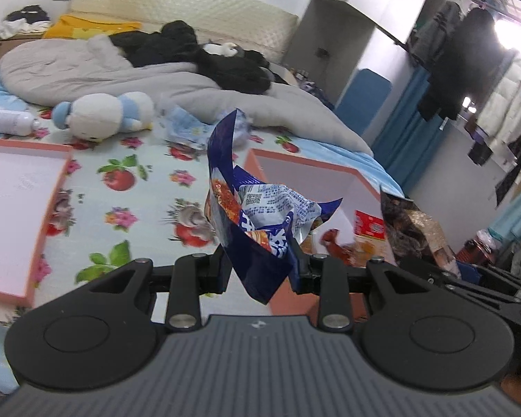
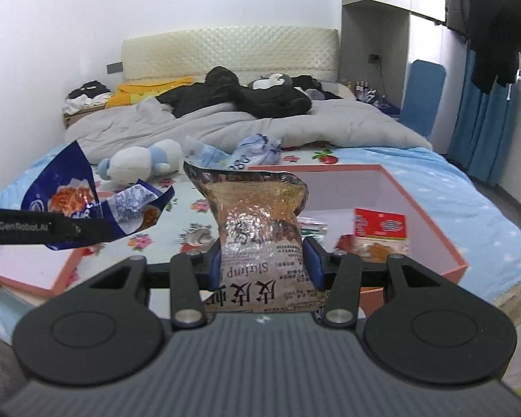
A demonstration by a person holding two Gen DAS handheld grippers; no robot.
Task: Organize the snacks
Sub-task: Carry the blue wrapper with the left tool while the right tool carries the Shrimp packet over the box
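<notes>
In the left wrist view, the left gripper (image 1: 260, 264) is clenched on a crumpled dark blue snack bag (image 1: 257, 215), which rises through the centre of the frame; its printing shows an orange-red food picture and a small QR code on a pale panel, but the text is too small to read. In the right wrist view, the right gripper (image 2: 265, 264) grasps a shiny brown snack packet (image 2: 257, 229) at lower centre, printed upside down with "Shrimp" and large Chinese characters. At the left edge of that view the other gripper's finger reads "GenRobot.AI". Behind the packet, at centre right, a pink-rimmed open box (image 2: 430, 215) sits on the flowered bedsheet (image 2: 191, 222), with a red-labelled packet (image 2: 380, 226) lying inside. A second pink-rimmed tray (image 1: 21, 208) lies at the left of the left wrist view.
</notes>
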